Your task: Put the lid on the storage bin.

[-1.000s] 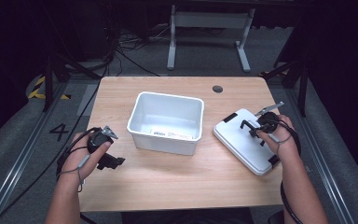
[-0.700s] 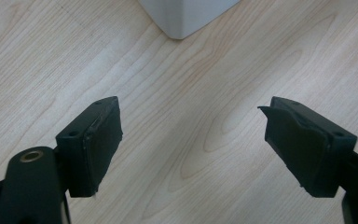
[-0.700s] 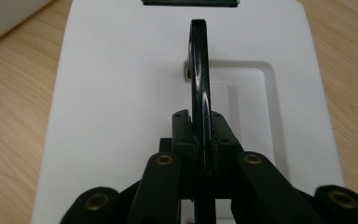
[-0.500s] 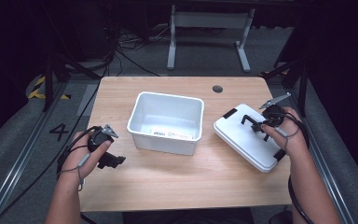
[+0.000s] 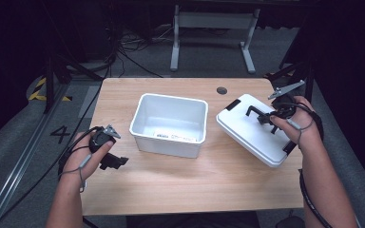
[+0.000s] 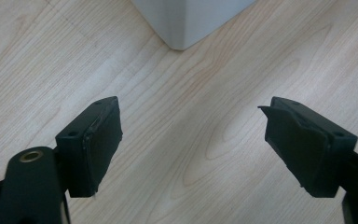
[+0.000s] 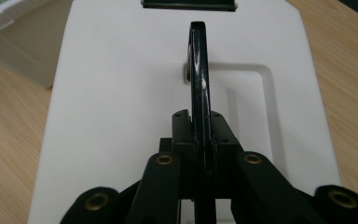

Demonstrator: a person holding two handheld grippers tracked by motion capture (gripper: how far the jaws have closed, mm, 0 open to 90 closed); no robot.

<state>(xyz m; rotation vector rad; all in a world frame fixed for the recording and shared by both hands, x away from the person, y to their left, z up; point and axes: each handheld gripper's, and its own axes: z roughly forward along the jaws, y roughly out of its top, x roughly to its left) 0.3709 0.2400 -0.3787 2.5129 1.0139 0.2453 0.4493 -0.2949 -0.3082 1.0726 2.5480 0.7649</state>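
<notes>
A white lid [image 5: 247,134] with a black handle [image 5: 253,110] hangs tilted over the right side of the table. My right gripper [image 5: 271,118] is shut on that handle. In the right gripper view the handle [image 7: 199,70] stands on edge, pinched between the jaws of the right gripper [image 7: 200,140], with the lid [image 7: 112,93] below it. An open white bin [image 5: 166,145] sits at the table's middle, holding just a label. My left gripper [image 5: 116,161] rests low at the left, open. In the left gripper view the left gripper [image 6: 191,144] has bare wood between its jaws, and the bin's corner [image 6: 186,18] lies ahead.
The wooden table [image 5: 209,185] has a small dark round cap [image 5: 222,90] near its far edge. A metal stand [image 5: 211,21] and cables lie on the dark floor beyond. The bin's side [image 7: 14,42] lies left of the lid in the right gripper view.
My right hand has risen with the lid, lifting it off the table and tilting it. The left hand and the bin have stayed put.
</notes>
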